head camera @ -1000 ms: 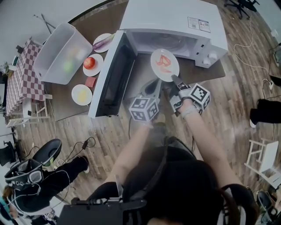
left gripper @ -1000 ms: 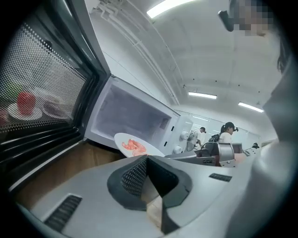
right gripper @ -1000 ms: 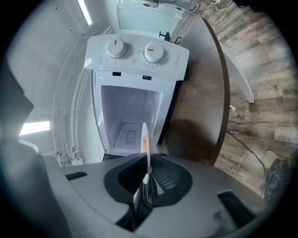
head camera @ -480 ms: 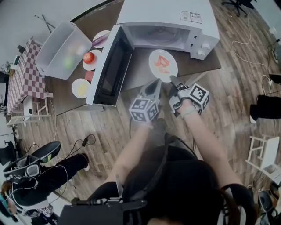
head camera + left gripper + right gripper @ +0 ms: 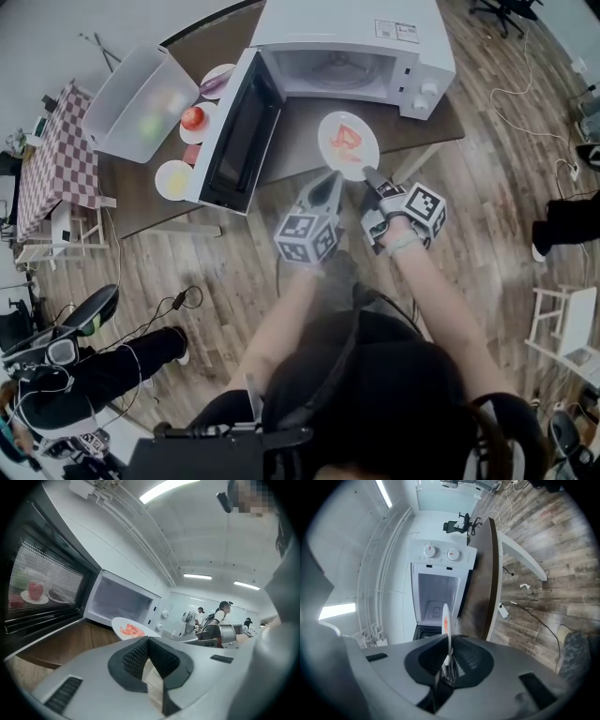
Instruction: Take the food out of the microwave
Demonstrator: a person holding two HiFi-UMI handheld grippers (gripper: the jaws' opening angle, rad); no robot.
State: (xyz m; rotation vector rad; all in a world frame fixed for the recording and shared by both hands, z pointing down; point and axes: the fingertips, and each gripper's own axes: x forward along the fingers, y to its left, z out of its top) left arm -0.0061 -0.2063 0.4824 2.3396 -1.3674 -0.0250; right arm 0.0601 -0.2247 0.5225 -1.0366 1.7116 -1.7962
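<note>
The white microwave (image 5: 352, 42) stands on the brown table (image 5: 291, 131) with its door (image 5: 230, 131) swung open to the left and its cavity bare. In front of it hangs a white plate of red food (image 5: 348, 142). My right gripper (image 5: 367, 174) is shut on the plate's near rim. In the right gripper view the plate (image 5: 446, 618) shows edge-on, clamped in my right gripper (image 5: 448, 659). My left gripper (image 5: 334, 178) is shut with nothing in it, just left of the plate. In the left gripper view, the plate (image 5: 132, 629) lies beyond that gripper (image 5: 148, 642).
Left of the door are a clear plastic bin (image 5: 139, 101) and small plates with a red fruit (image 5: 194, 120), yellow food (image 5: 174, 179) and purple food (image 5: 217, 81). A checkered table (image 5: 52, 164) stands further left. A person (image 5: 103, 375) sits on the floor at lower left.
The plate has come out from the microwave's mouth toward me, held by my right gripper. My left gripper has drawn back alongside it, still shut.
</note>
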